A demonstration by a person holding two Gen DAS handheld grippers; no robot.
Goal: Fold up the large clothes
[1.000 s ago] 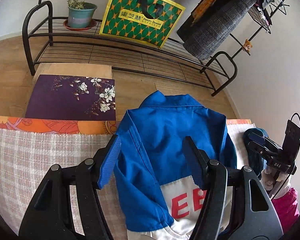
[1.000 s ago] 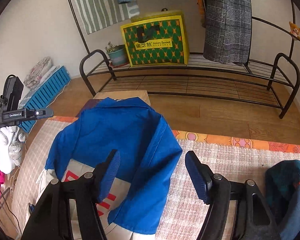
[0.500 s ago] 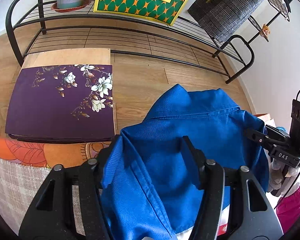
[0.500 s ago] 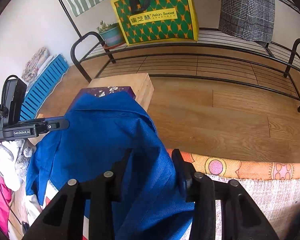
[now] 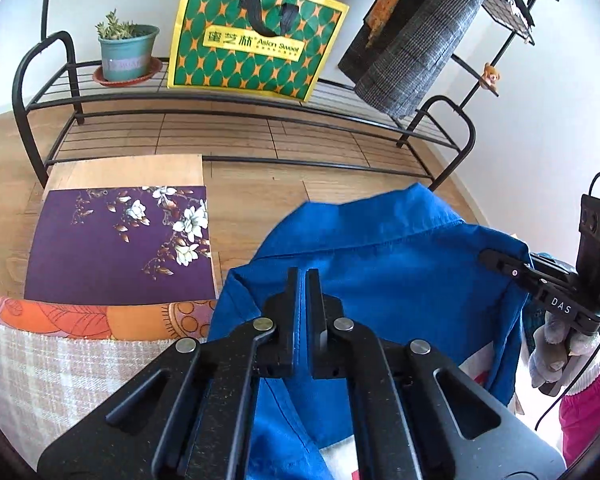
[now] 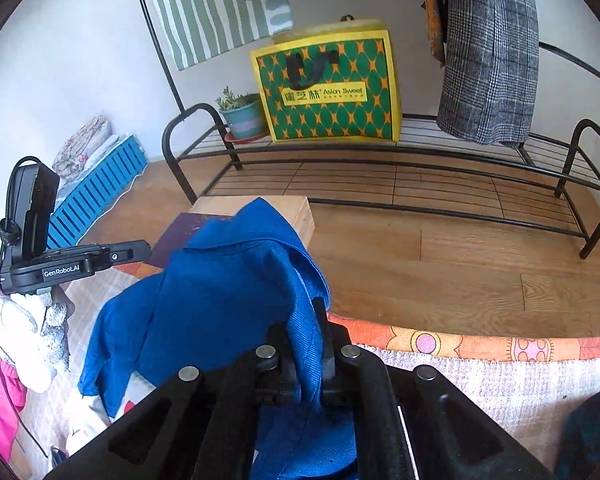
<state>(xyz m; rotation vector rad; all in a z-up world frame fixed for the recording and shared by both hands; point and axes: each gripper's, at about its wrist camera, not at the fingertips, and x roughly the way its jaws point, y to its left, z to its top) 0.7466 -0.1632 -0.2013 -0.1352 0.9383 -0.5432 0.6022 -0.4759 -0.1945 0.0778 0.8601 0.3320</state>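
A blue jacket [image 5: 384, 276] with a white lower panel and red letters lies on the checked cloth surface [image 5: 60, 376], its collar end raised. My left gripper [image 5: 303, 280] is shut on the jacket's left shoulder. My right gripper [image 6: 314, 320] is shut on the right shoulder of the jacket [image 6: 220, 300], with blue fabric bunched between its fingers. Each gripper shows in the other's view, the right one at the jacket's right edge [image 5: 500, 264], the left one at the left edge [image 6: 136, 250]. The shoulders are lifted off the cloth.
A purple floral box [image 5: 120, 240] on a wooden board sits beyond the cloth edge. A black metal rack [image 5: 260, 112] holds a green-yellow bag [image 5: 252, 40] and a potted plant [image 5: 126, 52]. A plaid garment [image 6: 488, 60] hangs at right. A dark teal garment [image 6: 592, 432] lies at right.
Both grippers went from open over the jacket to shut on its shoulders. The shoulders and collar have risen off the cloth.
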